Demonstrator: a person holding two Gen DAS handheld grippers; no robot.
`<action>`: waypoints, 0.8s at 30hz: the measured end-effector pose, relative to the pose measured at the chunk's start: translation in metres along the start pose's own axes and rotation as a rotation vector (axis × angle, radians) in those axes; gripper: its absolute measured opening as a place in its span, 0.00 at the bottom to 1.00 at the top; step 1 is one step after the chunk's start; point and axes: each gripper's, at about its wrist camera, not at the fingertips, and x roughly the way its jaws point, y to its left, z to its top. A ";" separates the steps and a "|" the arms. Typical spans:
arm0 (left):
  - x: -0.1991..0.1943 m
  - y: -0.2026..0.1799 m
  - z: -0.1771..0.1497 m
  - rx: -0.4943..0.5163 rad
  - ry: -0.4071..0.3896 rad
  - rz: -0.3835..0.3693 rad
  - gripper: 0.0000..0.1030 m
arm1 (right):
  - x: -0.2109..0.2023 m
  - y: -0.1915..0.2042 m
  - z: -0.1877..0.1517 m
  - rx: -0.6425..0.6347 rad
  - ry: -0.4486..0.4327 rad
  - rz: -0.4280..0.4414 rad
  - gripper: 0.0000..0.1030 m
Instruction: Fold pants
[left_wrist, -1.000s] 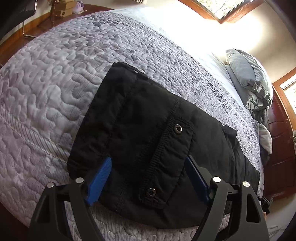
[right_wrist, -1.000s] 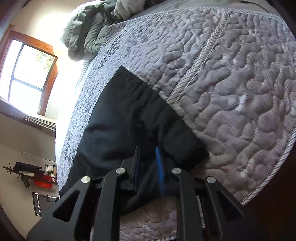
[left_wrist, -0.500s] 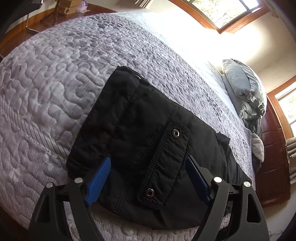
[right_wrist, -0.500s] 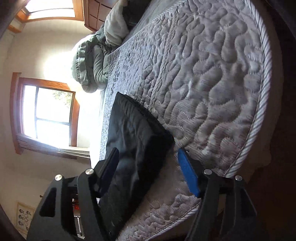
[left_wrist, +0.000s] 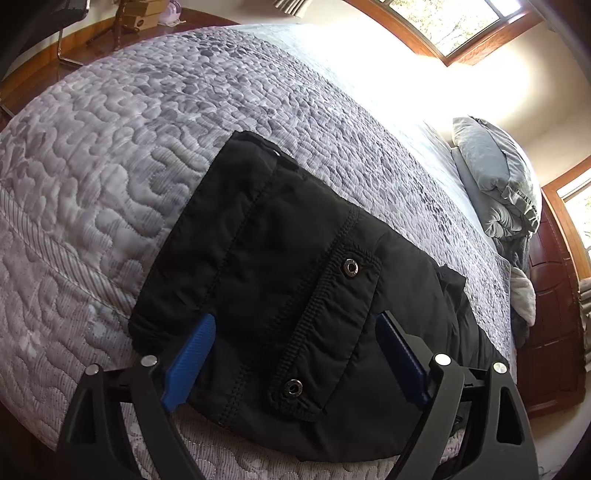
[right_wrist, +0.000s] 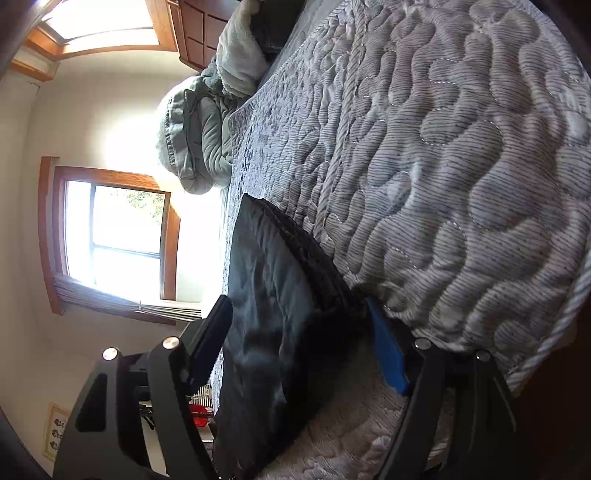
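Black pants (left_wrist: 295, 295) lie folded flat on the bed (left_wrist: 129, 147), near its front edge, on the grey quilted cover. A pocket flap (left_wrist: 332, 332) with two snaps faces up. Left gripper (left_wrist: 295, 354) is spread wide, blue fingers (left_wrist: 190, 354) on either side of the flap, gripping nothing. Right gripper (right_wrist: 299, 343) is also wide open, straddling the pants' end (right_wrist: 273, 314) at the bed edge, one finger (right_wrist: 386, 350) against the cover, not clamped. Pillows (left_wrist: 495, 184) are piled at the head of the bed.
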 end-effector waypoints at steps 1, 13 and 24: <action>0.000 0.000 0.000 0.003 0.001 0.003 0.87 | -0.001 0.001 -0.001 -0.009 -0.002 0.004 0.70; 0.002 -0.002 0.003 -0.002 0.004 0.019 0.89 | 0.005 -0.002 -0.008 -0.022 -0.022 0.121 0.63; 0.003 -0.003 0.003 -0.014 -0.005 0.021 0.92 | 0.018 -0.005 -0.006 -0.016 -0.010 0.083 0.30</action>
